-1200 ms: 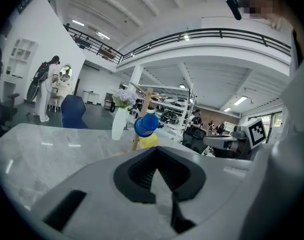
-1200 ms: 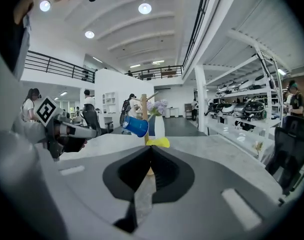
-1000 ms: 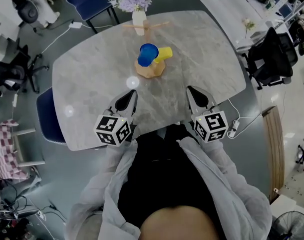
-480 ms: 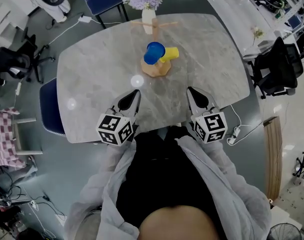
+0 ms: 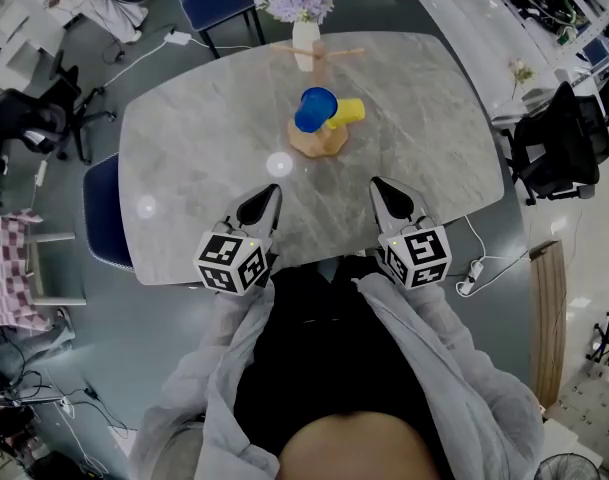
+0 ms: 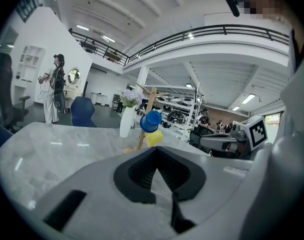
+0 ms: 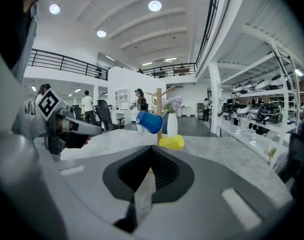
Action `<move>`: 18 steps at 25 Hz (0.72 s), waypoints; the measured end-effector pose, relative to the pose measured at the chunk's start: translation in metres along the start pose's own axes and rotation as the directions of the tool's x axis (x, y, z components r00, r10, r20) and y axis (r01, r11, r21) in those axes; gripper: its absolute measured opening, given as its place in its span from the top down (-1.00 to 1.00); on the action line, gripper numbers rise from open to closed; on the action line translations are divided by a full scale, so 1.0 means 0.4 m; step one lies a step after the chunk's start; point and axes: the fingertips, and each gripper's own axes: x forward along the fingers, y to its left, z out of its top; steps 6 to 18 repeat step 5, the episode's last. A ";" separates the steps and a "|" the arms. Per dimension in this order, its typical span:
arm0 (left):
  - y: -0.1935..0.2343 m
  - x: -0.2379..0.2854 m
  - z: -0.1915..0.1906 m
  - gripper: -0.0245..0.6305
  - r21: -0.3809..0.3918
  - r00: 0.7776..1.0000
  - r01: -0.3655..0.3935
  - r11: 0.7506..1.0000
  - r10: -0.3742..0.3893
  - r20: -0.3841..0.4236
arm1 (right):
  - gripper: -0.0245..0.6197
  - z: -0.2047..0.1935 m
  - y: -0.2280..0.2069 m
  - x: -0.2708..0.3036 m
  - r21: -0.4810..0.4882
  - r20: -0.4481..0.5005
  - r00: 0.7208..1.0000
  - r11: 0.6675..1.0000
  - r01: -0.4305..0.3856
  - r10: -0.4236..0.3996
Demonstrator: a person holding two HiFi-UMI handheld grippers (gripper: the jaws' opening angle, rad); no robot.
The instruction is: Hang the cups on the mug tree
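Head view: my left gripper (image 5: 269, 193) and my right gripper (image 5: 379, 186), one of each, are held level over the near edge of the table (image 5: 184, 168). Both point at the mug tree (image 5: 319, 140).
Cups, two: the blue cup (image 5: 315, 109) and the yellow cup (image 5: 348, 112) both hang on the tree, well ahead of me.
Left gripper view: jaws closed, nothing between them.
Right gripper view: jaws closed, empty. One vase (image 7: 171, 124) stands behind the tree.
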 end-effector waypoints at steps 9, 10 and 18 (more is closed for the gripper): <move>0.004 0.001 -0.008 0.90 -0.010 1.000 -0.005 1.000 0.004 -0.005 | 0.89 -0.006 0.009 0.001 0.017 -0.003 1.000 1.000 -0.015 0.015; 0.004 0.001 -0.008 0.90 -0.010 1.000 -0.005 1.000 0.004 -0.005 | 0.89 -0.006 0.009 0.001 0.017 -0.003 1.000 1.000 -0.015 0.015; 0.004 0.001 -0.008 0.90 -0.010 1.000 -0.005 1.000 0.004 -0.005 | 0.89 -0.006 0.009 0.001 0.017 -0.003 1.000 1.000 -0.015 0.015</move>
